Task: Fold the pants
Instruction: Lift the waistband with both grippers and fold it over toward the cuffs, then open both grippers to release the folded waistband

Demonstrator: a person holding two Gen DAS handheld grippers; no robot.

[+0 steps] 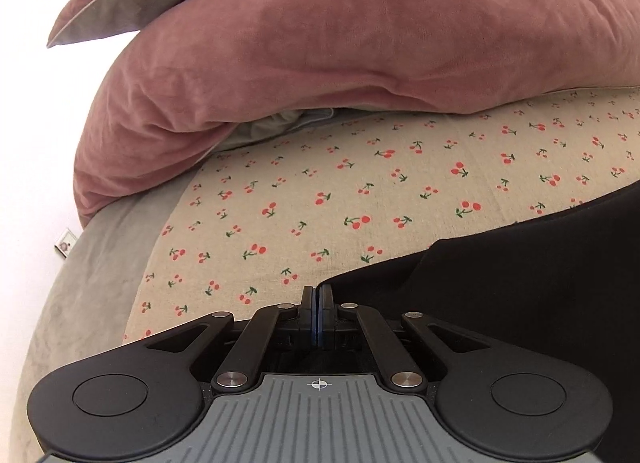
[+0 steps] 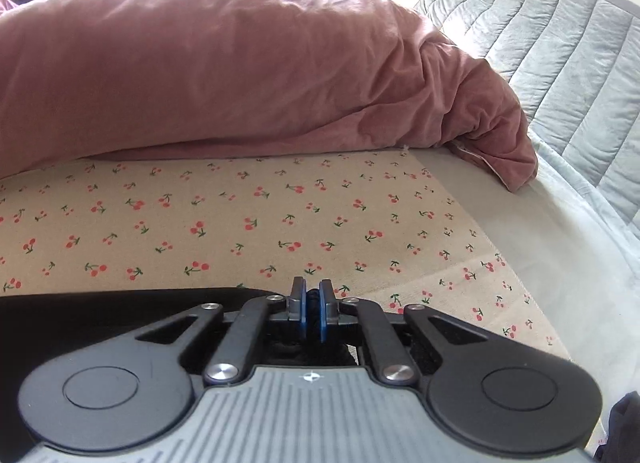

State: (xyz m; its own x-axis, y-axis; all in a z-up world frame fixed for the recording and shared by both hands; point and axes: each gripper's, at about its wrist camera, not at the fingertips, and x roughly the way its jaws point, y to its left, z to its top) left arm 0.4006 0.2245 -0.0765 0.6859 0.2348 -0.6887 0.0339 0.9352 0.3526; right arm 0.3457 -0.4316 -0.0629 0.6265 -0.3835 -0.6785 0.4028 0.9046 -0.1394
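Note:
The black pants (image 1: 520, 283) lie on the cherry-print sheet (image 1: 360, 191) at the lower right of the left wrist view. Their near edge runs straight into the tips of my left gripper (image 1: 319, 295), whose jaws are pressed together on that corner of the cloth. In the right wrist view the black pants (image 2: 100, 307) spread to the lower left, partly hidden under the gripper body. My right gripper (image 2: 314, 295) is shut, with a dark bunch of the pants' fabric pinched between its blue pads (image 2: 303, 305).
A bulky pink duvet (image 1: 340, 43) lies heaped along the far side of the bed, seen also as the pink duvet (image 2: 220, 63). A grey quilted pillow (image 2: 540, 23) stands at the right. The grey bed edge (image 1: 88, 283) drops off on the left.

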